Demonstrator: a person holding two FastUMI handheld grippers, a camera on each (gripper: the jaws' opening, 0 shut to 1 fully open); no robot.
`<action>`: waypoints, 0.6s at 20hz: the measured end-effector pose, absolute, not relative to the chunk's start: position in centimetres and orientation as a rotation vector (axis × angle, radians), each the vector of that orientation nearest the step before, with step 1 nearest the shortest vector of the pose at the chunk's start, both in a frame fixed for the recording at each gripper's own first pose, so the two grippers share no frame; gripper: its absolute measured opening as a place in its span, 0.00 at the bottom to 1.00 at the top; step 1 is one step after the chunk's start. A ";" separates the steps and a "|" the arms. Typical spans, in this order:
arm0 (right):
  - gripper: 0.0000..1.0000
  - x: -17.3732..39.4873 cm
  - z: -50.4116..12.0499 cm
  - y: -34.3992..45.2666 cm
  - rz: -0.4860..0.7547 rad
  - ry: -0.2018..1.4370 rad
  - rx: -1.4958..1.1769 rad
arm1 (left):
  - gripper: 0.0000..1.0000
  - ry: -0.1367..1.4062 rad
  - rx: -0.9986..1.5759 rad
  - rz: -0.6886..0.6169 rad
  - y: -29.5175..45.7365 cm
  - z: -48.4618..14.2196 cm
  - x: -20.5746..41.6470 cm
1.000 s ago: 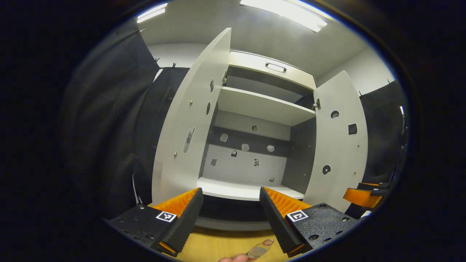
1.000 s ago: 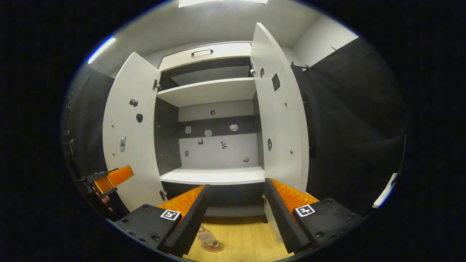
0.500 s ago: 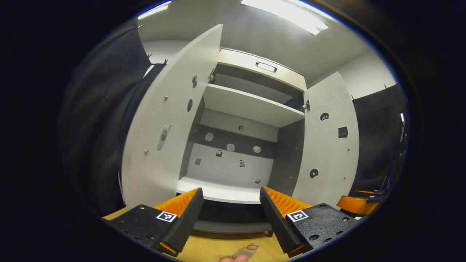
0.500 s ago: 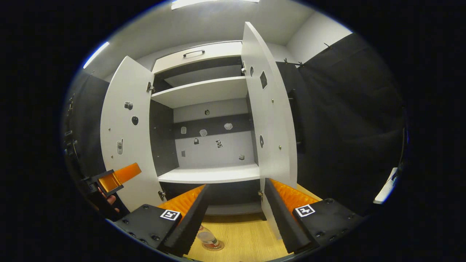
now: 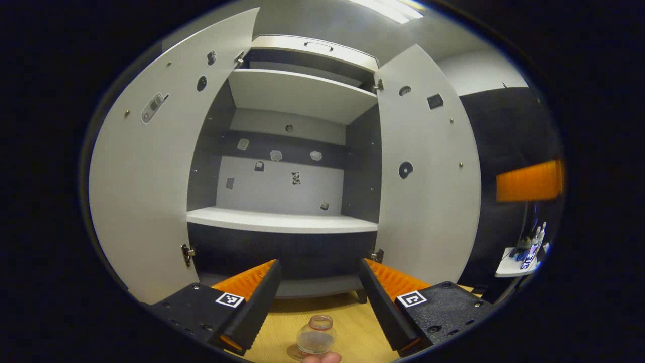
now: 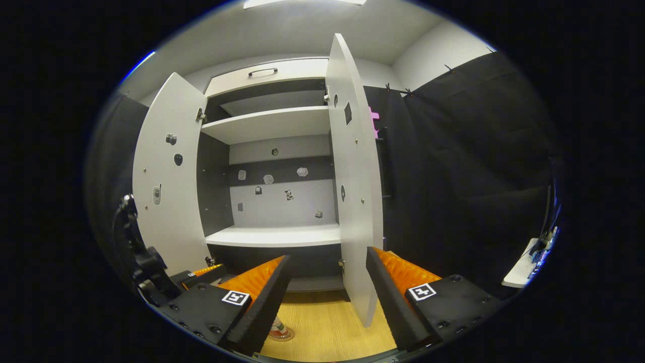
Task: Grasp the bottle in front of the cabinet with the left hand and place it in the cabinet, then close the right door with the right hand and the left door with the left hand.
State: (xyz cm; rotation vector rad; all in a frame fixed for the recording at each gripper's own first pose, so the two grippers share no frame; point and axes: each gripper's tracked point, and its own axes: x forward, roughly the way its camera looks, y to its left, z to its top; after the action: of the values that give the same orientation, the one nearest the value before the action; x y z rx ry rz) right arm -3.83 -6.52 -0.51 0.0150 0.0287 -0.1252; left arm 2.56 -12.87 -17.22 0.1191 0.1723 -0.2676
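A clear bottle (image 5: 315,342) stands upright on the wooden floor (image 5: 347,315) before the cabinet (image 5: 282,222). Both white doors, left door (image 5: 146,191) and right door (image 5: 428,191), stand open.

Clear plastic bottle (image 5: 315,341), matt cabinet (image 5: 282,221), wood-grain floor (image 6: 327,327)

One cabinet (image 5: 282,222) stands with two doors, a left door (image 5: 146,191) and a right door (image 5: 428,176), both swung open. Inside it two shelves show, an upper shelf (image 5: 297,93) and a lower shelf (image 5: 282,221), and above them sits one drawer front with one handle (image 6: 262,71). One clear bottle (image 5: 315,342) stands on the wooden floor (image 6: 327,327), and two grippers are present, the left gripper (image 5: 315,302) and the right gripper (image 6: 327,302).
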 end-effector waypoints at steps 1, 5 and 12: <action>0.98 -4.0 -0.7 -6.7 -0.130 0.034 0.012 | 0.95 0.183 0.142 -0.267 -13.0 -19.0 2.2; 0.98 -4.8 -1.3 -7.0 -0.133 0.053 0.020 | 0.95 0.246 0.149 -0.204 -11.5 -24.8 1.3; 0.98 -5.1 -2.2 -6.8 -0.129 0.082 0.015 | 0.95 0.372 0.092 -0.157 -8.9 -32.9 -1.0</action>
State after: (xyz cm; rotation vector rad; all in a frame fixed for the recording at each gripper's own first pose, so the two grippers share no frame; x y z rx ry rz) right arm -5.10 -6.81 -2.16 0.0147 0.0818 -0.1286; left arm -0.98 -8.88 -32.93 0.0915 0.3722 -0.1567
